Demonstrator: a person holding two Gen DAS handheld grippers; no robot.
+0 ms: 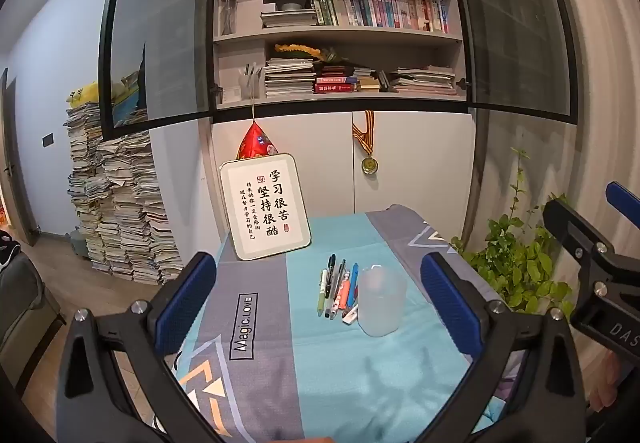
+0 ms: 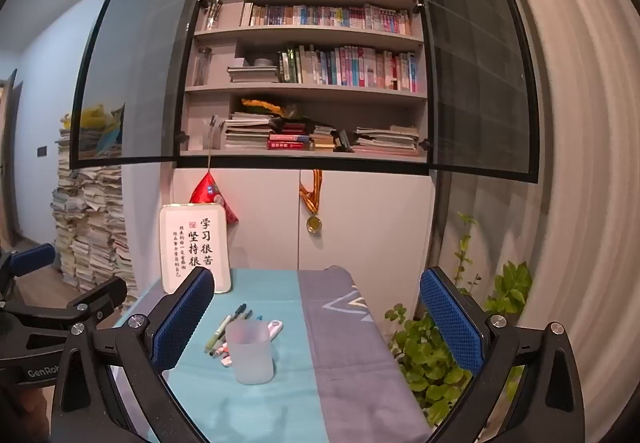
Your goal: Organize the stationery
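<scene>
Surface: a small table point(image 1: 320, 363) draped in a teal-and-grey patterned cloth point(image 1: 340, 383), printed "Magic.LOVE" on a grey band.
Room: an open bookcase point(image 1: 340, 23) packed with books stands behind the table's far edge; tall stacks of paper point(image 1: 116, 203) rise from the wooden floor to the left; a leafy plant point(image 1: 520, 263) grows past the right edge.
Stationery: a cluster of pens point(image 1: 336, 289) lies near the middle of the table, touching the far-left side of a frosted plastic cup point(image 1: 382, 301), which stands upright.
Far edge: a framed calligraphy board point(image 1: 266, 207) leans at the far left corner; a medal point(image 1: 370, 164) hangs on the cabinet door behind.
Open room: the near half of the cloth lies bare, as does the grey strip along the right edge.
Left gripper point(image 1: 320, 303): blue textured pads spread wide, nothing between them, short of the cup.
Right gripper point(image 2: 316, 319): jaws likewise spread wide, empty, held above the near edge.
</scene>
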